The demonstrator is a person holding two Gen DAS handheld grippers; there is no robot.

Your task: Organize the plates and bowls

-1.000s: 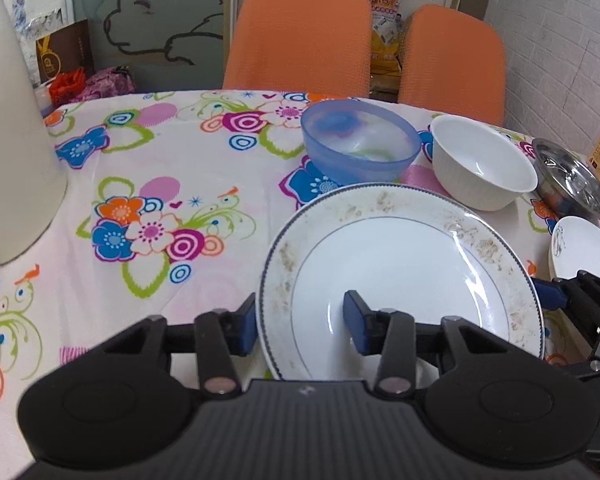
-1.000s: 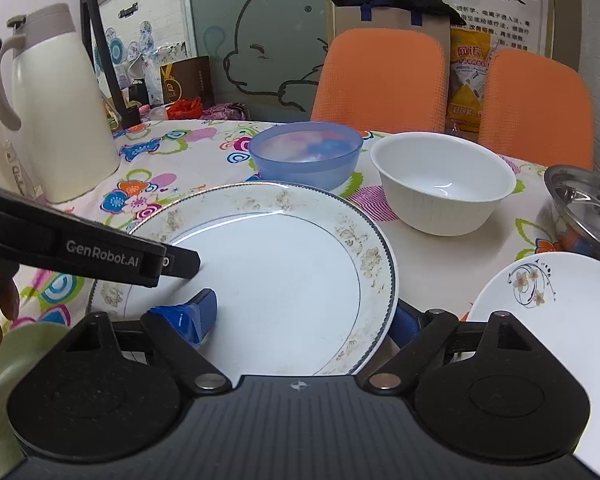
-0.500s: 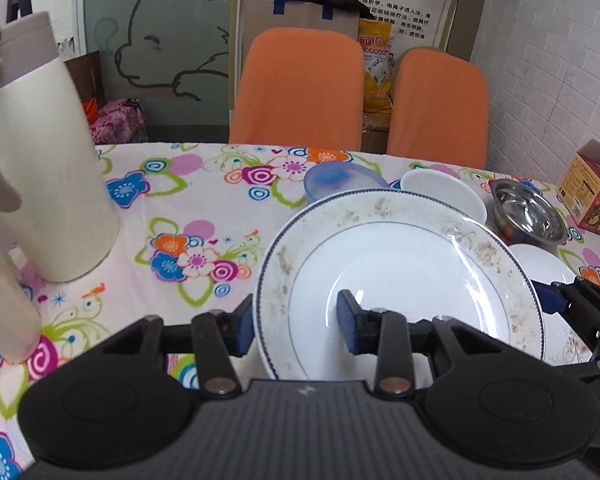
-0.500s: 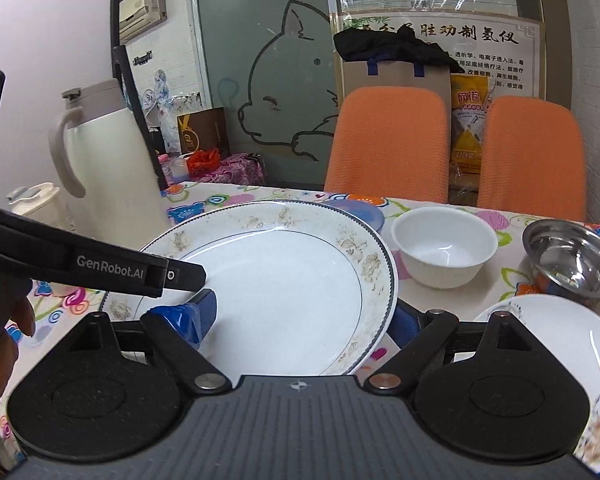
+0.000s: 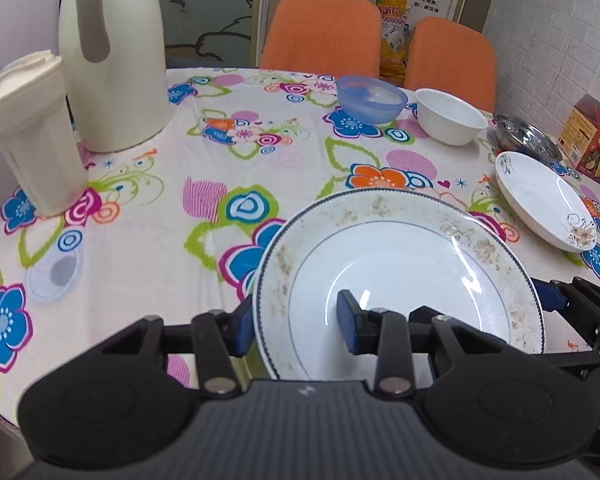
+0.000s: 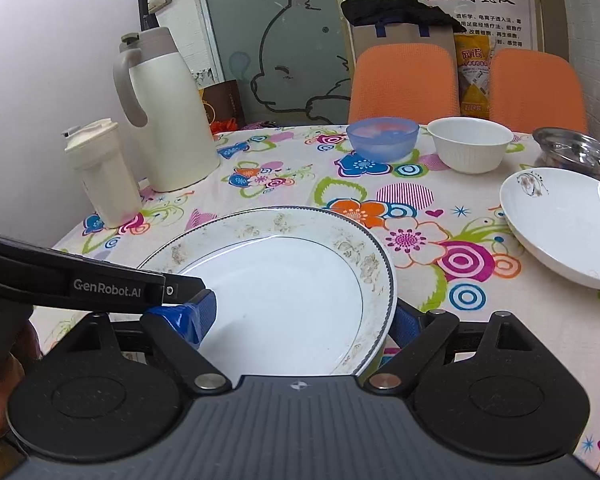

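Left wrist view. Left gripper [image 5: 296,320], lower centre: blue pads clamped on the left rim of the large gold-patterned plate [image 5: 400,280], one pad outside the rim, one on the plate's face. The plate fills the lower centre-right of the frame, above the floral tablecloth [image 5: 160,200]. Right gripper [image 5: 552,300], lower right edge, at the plate's opposite rim. Small decorated plate [image 5: 540,196], right of centre. Blue bowl [image 5: 370,98], white bowl [image 5: 450,120] and steel bowl [image 5: 528,140] in a row, upper right. White thermos [image 5: 112,52] and cream tumbler [image 5: 32,140], upper left.

Right wrist view. Right gripper [image 6: 304,320], lower centre: pads closed across the large plate's [image 6: 284,292] right side. Left gripper arm [image 6: 100,284] reaches in from the lower left. Small plate [image 6: 564,224], right edge. Bowls along the upper right; two orange chairs [image 6: 404,80] behind.
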